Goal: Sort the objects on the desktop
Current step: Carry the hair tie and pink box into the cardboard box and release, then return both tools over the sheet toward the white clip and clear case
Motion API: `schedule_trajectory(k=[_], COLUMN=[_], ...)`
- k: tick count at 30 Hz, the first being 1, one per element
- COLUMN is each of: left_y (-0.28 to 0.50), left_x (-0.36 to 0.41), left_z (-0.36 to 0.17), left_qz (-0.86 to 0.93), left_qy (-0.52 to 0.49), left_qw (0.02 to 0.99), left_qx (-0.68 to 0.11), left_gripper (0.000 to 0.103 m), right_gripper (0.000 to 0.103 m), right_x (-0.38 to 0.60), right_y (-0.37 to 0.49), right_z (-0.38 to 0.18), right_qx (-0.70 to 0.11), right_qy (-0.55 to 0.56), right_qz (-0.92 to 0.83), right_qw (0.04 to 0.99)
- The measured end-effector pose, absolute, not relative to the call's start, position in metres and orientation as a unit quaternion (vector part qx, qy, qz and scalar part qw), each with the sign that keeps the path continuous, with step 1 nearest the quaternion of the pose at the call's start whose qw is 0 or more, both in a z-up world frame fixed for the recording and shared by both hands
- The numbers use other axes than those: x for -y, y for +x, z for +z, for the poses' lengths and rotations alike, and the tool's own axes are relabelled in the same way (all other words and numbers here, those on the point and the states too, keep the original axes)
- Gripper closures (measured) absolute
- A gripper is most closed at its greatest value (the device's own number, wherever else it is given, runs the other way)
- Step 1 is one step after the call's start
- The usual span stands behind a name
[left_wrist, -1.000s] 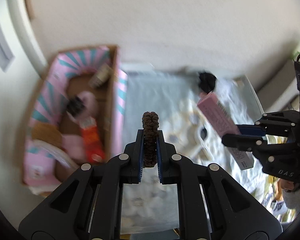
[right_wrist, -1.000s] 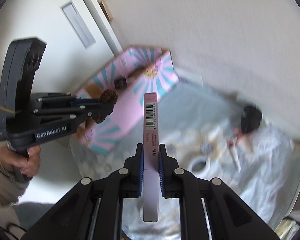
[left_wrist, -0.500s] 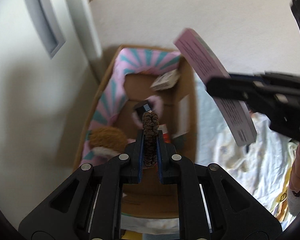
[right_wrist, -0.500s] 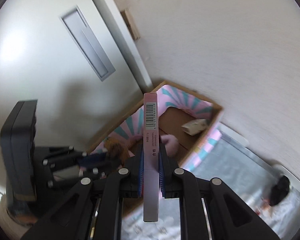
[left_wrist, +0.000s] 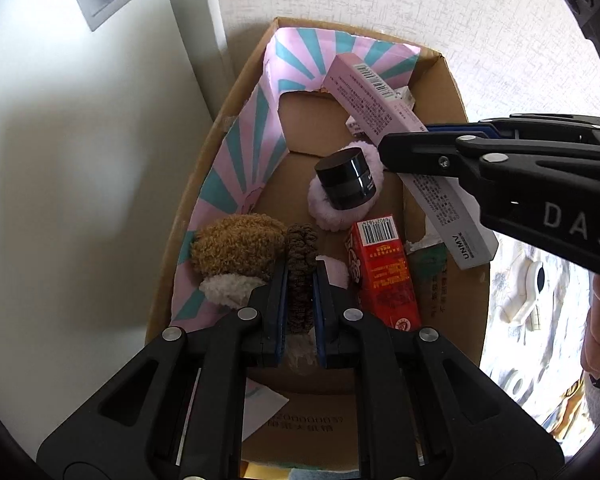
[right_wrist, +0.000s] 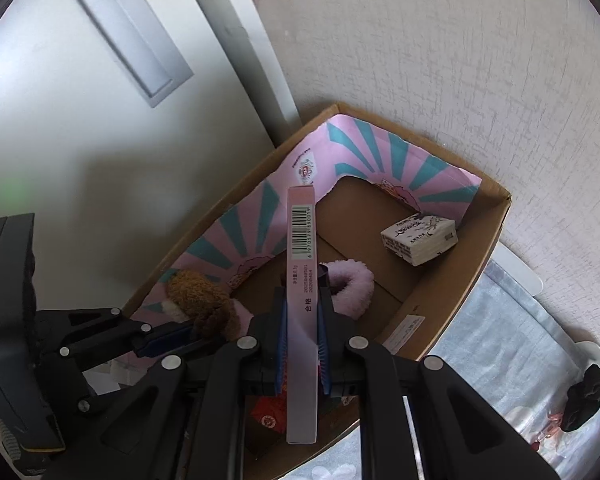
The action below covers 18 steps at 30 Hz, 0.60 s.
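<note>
White walls are backing the cardboard box (left_wrist: 476,320). Above it, the left gripper (left_wrist: 300,276) is pinching a brown scrunchie (left_wrist: 300,256). The right gripper (right_wrist: 302,320) is clamping a pink carton (right_wrist: 301,264).

My right tongs (left_wrist: 396,148) carry "DAS" on their side, at three o'clock. The pink box (left_wrist: 456,208) they grip reads "UNNY" at its low end, and "合格" (right_wrist: 309,304) below its barcode.

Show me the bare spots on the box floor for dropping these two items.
In the cardboard box, bare floor lies between the pink striped liner and the black jar, toward the white packet. Crowded: brown plush, red carton, pink puff.
</note>
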<state>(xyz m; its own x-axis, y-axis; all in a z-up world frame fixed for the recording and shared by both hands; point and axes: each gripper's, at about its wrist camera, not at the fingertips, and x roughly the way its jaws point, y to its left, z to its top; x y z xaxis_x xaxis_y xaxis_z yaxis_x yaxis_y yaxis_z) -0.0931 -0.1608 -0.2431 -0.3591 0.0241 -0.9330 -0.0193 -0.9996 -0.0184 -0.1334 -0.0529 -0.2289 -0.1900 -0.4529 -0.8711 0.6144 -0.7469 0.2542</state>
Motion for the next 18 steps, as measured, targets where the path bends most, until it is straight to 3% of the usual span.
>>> schedule_trajectory(k=[4, 5, 6, 7, 9, 11, 18], left_y=[-0.098, -0.099, -0.100, -0.101, -0.099, -0.098, -0.091], left_x=[0.160, 0.159, 0.157, 0.155, 0.151, 0.145, 0.125], left_z=[-0.241, -0.240, -0.239, -0.239, -0.235, -0.231, -0.220], left_qz=[0.825, 0.825, 0.823, 0.821, 0.825, 0.832, 0.841], left_qy=[-0.565, -0.565, -0.567, -0.569, -0.564, -0.553, -0.534], left_qw=[0.025, 0.028, 0.032, 0.039, 0.043, 0.026, 0.020], left_qx=[0.003, 0.002, 0.001, 0.002, 0.000, -0.025, -0.084], left_gripper=[0.086, 0.072, 0.050, 0.042, 0.023, 0.011, 0.009], right_gripper=[0.091, 0.090, 0.083, 0.077, 0.049, 0.039, 0.036], right_x=[0.055, 0.054, 0.053, 0.050, 0.043, 0.035, 0.011], right_y=[-0.137, -0.138, -0.141, -0.143, -0.147, -0.147, -0.144], right_z=[-0.230, -0.231, -0.231, -0.231, -0.228, -0.222, -0.205], right_qx=[-0.087, -0.086, -0.081, -0.074, -0.057, -0.044, -0.036], right_qy=[0.536, 0.540, 0.544, 0.548, 0.546, 0.537, 0.519], right_qz=[-0.767, -0.766, -0.767, -0.767, -0.773, -0.782, -0.801], right_qw=[0.342, 0.338, 0.332, 0.326, 0.318, 0.314, 0.298])
